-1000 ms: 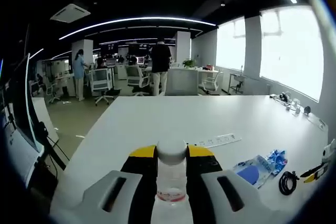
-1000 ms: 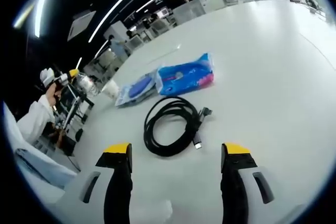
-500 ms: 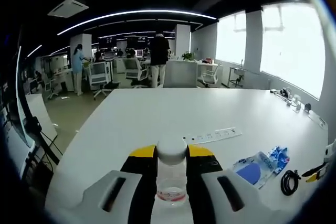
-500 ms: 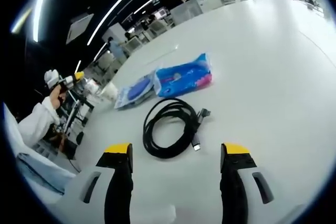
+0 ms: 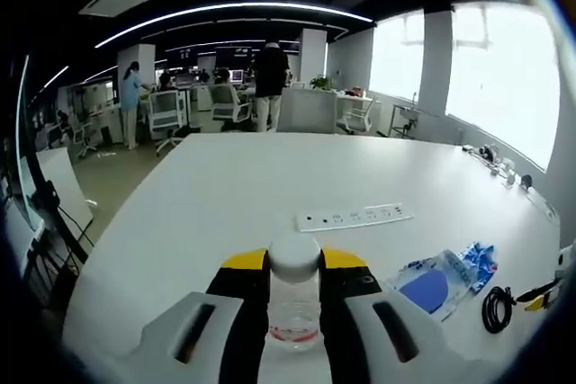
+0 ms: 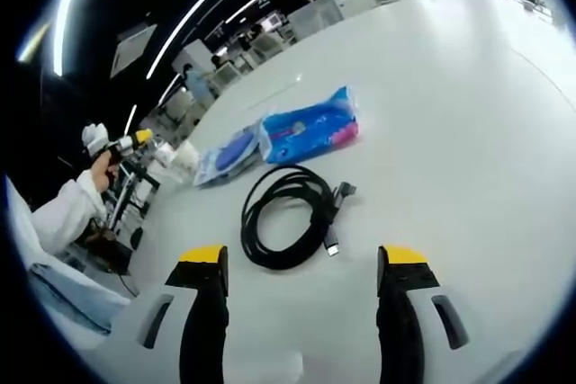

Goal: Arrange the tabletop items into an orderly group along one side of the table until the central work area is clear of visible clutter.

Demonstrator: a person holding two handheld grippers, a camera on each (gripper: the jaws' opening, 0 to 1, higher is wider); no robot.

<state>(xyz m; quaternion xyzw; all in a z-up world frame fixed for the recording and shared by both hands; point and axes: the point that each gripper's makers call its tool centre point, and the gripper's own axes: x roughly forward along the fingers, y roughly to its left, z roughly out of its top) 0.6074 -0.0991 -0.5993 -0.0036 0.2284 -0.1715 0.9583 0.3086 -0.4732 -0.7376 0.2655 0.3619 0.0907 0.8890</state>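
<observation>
In the left gripper view, the left hand-held gripper (image 5: 294, 269) was closed on a small clear bottle (image 5: 293, 308) with a white cap, its yellow-tipped jaws pressing the bottle from both sides just below the cap. The bottle stood upright between the jaws, above the white bench (image 5: 270, 186). Further along the bench lay a white power strip (image 5: 355, 217), well apart from the gripper. To the right of it sat a clear bag with a blue item inside (image 5: 430, 283), touching a blue tissue pack (image 5: 472, 261). A coiled black cable (image 5: 494, 308) lay near the right edge of that view, just beside the bag. Office desks, chairs and standing people (image 5: 268, 85) occupied the room beyond the bench.

In the right gripper view, the right hand-held gripper (image 6: 304, 263) stood wide open with nothing between its jaws, positioned over the bench (image 6: 468, 105). The coiled black cable (image 6: 286, 215) lay on the bench just ahead of the jaws, its connector ends pointing toward the right jaw. Beyond the cable, the blue tissue pack (image 6: 309, 127) rested against the clear bag with the blue item (image 6: 227, 154). At the left of this view, the person's white sleeve (image 6: 61, 210) was raised, and the other gripper showed at its end, too small for its grip to be read from here.
</observation>
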